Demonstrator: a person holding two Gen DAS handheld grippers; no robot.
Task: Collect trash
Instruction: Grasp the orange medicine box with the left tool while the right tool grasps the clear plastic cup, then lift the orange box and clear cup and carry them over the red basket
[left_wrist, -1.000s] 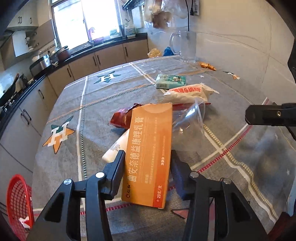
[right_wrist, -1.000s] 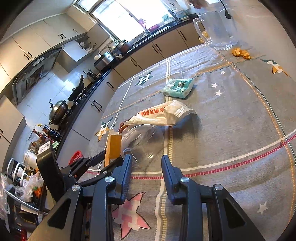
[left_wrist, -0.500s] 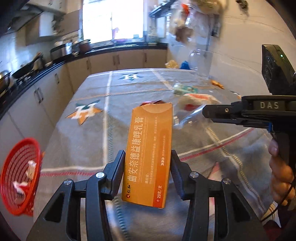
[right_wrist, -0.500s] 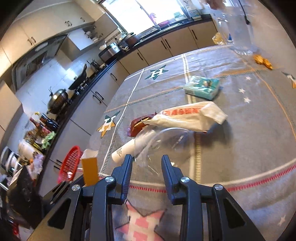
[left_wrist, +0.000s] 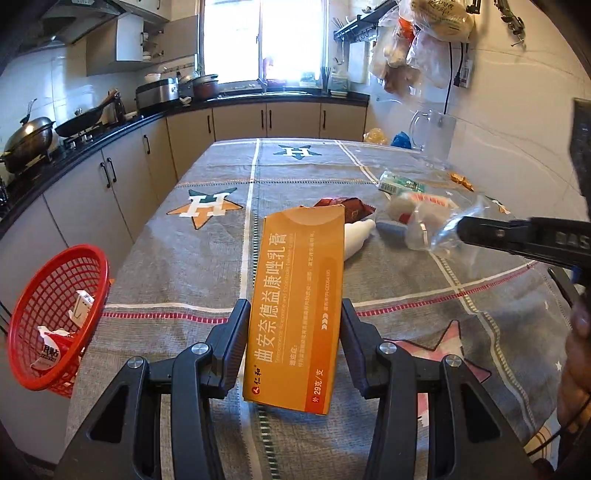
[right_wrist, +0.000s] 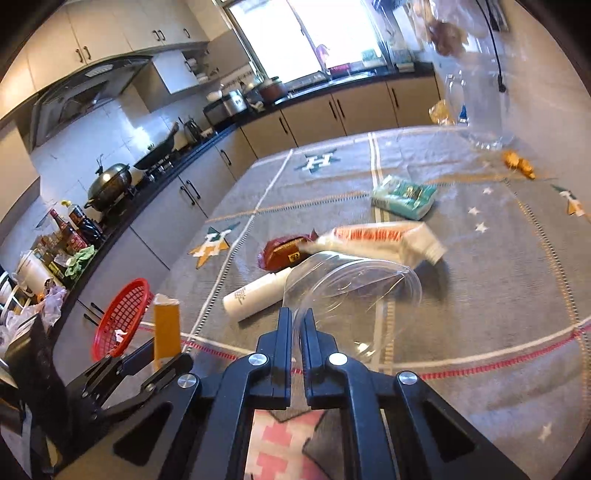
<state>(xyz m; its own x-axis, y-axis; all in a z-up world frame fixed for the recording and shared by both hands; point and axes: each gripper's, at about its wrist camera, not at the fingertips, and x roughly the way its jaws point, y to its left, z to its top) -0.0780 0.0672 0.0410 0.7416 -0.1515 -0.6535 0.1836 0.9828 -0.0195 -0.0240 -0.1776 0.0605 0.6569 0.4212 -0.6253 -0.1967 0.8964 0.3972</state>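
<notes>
Two grippers: left gripper (left_wrist: 295, 339) fingers clamp one orange box (left_wrist: 297, 306); right gripper (right_wrist: 297, 325) fingers pinch one clear cup (right_wrist: 354, 284)

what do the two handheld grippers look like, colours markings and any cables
Both are matte black plastic. The left tongs and right tongs each have two flat-padded fingers on angular linkage arms joined by round silver pivot bolts. The right one's side shows raised "DAS" lettering in the left wrist view. A thin black cable loops by the bare hand; no sleeve shows.

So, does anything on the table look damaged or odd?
Yes: the clear plastic cup is crushed out of shape, its rim pinched flat in the right gripper. The orange box has a torn top flap.
</notes>
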